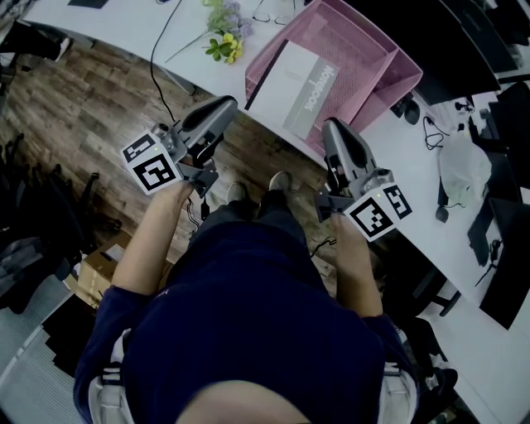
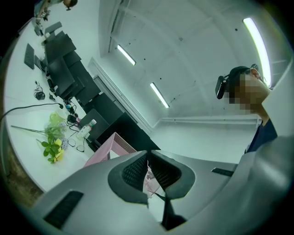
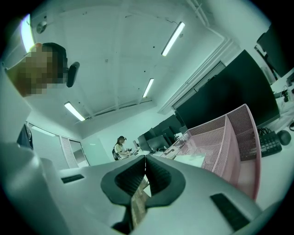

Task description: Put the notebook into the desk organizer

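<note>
The white desk (image 1: 124, 33) runs diagonally across the far side of the head view, and the person stands just short of its edge, over the wood floor. On the desk sits the pink mesh desk organizer (image 1: 389, 62), open side up, with its dividers running far-right.

The notebook (image 1: 294, 87) lies inside the organizer's near-left section. It is slanted against the mesh with its cover up, and its near corner seems to reach the front lip. Judging by that, the placing looks done or very nearly so.

The left gripper (image 1: 225, 103) and right gripper (image 1: 333, 126) are held clear of the desk, either side of the notebook, and both point toward it. Each has its jaws pressed together with nothing between them, which fits a released load.

Left of the organizer lies a small sprig of flowers (image 1: 225, 45), with a pair of glasses (image 1: 269, 12) beyond it.
</note>
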